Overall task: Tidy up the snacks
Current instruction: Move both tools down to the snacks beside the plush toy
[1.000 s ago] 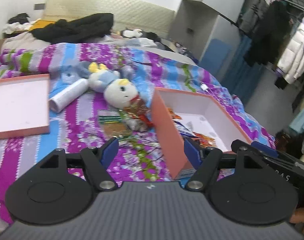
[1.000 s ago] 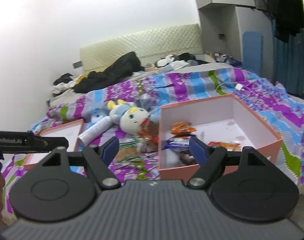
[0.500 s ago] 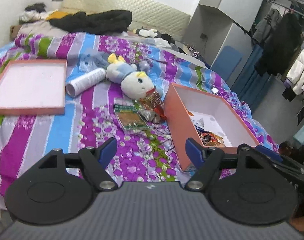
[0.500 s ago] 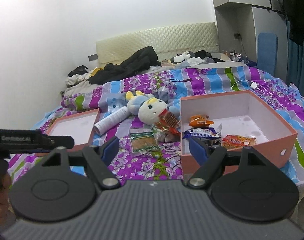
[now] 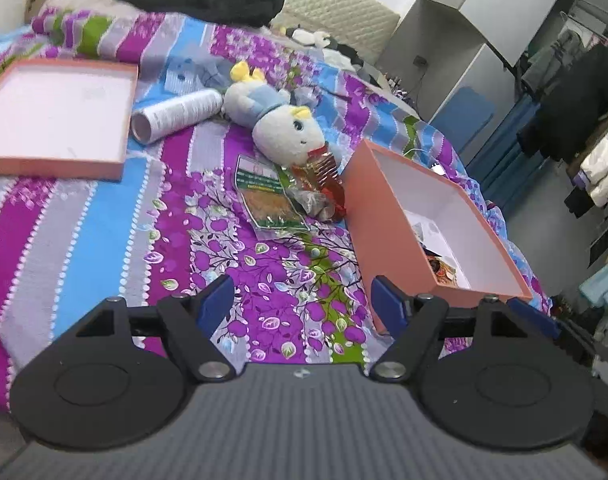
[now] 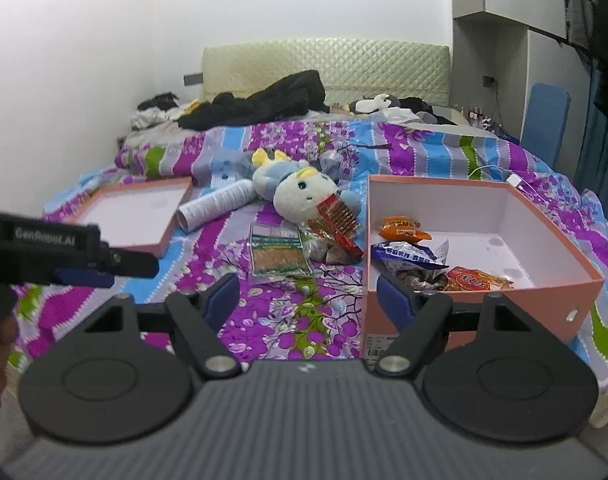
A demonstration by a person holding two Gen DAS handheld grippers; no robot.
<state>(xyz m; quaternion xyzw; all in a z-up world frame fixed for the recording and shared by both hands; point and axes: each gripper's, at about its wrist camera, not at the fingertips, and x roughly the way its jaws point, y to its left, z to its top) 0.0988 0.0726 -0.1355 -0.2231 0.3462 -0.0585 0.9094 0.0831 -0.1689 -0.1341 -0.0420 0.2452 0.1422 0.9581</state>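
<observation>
Both grippers hang over the flowered bedspread (image 5: 104,216) with nothing between their jaws: the left gripper (image 5: 302,300) stands wide, and the right gripper (image 6: 307,292) is wide too, its jaws having just closed a little on empty air. The loose snacks lie in a small heap just left of the pink box (image 6: 551,292): a flat green packet (image 6: 278,254), a red packet (image 6: 337,222) propped against the plush toy (image 6: 300,194), and a clear crumpled bag (image 6: 323,250) between them. Several packets already sit inside the box. The step in hand looks like reaching for the next snack. The green packet lies flat, so it is best approached low, pinching one raised edge, while steering clear of the toy and box wall.
</observation>
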